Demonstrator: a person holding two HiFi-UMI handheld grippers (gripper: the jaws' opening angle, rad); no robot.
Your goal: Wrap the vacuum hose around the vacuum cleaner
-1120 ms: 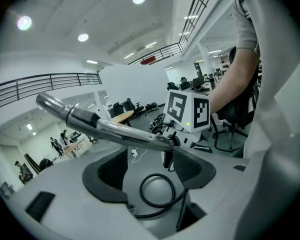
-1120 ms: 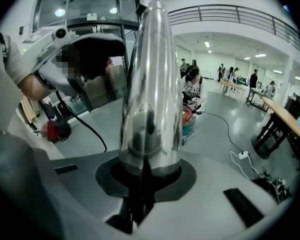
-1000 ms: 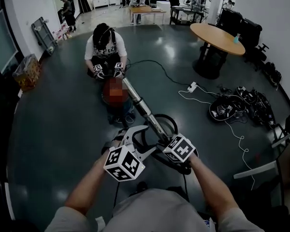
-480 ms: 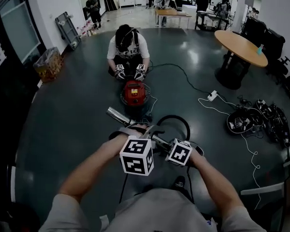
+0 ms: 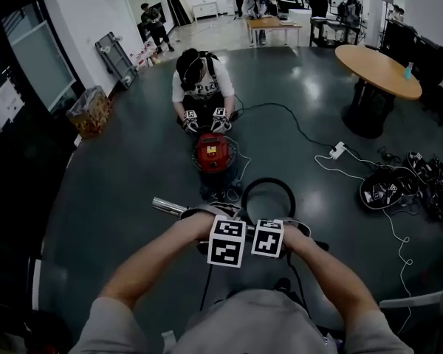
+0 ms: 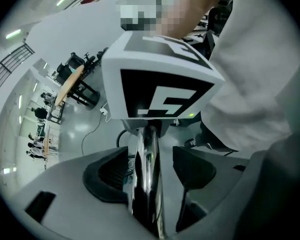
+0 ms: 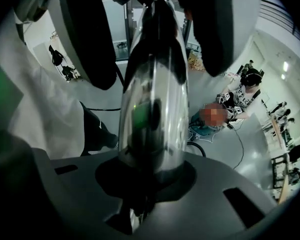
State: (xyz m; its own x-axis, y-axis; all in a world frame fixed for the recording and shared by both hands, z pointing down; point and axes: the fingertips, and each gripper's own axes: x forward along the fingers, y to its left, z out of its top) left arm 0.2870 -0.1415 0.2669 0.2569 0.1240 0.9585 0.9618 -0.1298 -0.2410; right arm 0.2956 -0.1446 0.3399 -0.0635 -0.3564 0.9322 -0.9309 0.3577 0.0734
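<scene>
Fingers (image 6: 107,176) of left gripper (image 6: 152,170): stand apart either side of the metal wand (image 6: 145,184), one pad close against it, a gap showing at the other. No clamp made out. On right gripper (image 7: 151,176): closed narrow on the same wand, dark pads snug round the chrome. Both held side by side, low in front of the body, pointing steeply down.

Location of vacuum hose (image 5: 269,181): on the floor as one black loop, just beyond the two grippers and just beside the vacuum cleaner (image 5: 215,153), not round it. Join between hose and wand hidden under the marker cubes. Cleaner red, upright on the dark floor, with a second person (image 5: 199,80) kneeling right behind it, own pair of grippers at its top.

Judged progress: early. Wand in hand, nothing wound yet. Left to do, on this reading: bring wand and hose to the cleaner, lay turns about its body, secure the end.

Further out: round table (image 5: 380,68) and power strip (image 5: 338,150) at right, well apart.
</scene>
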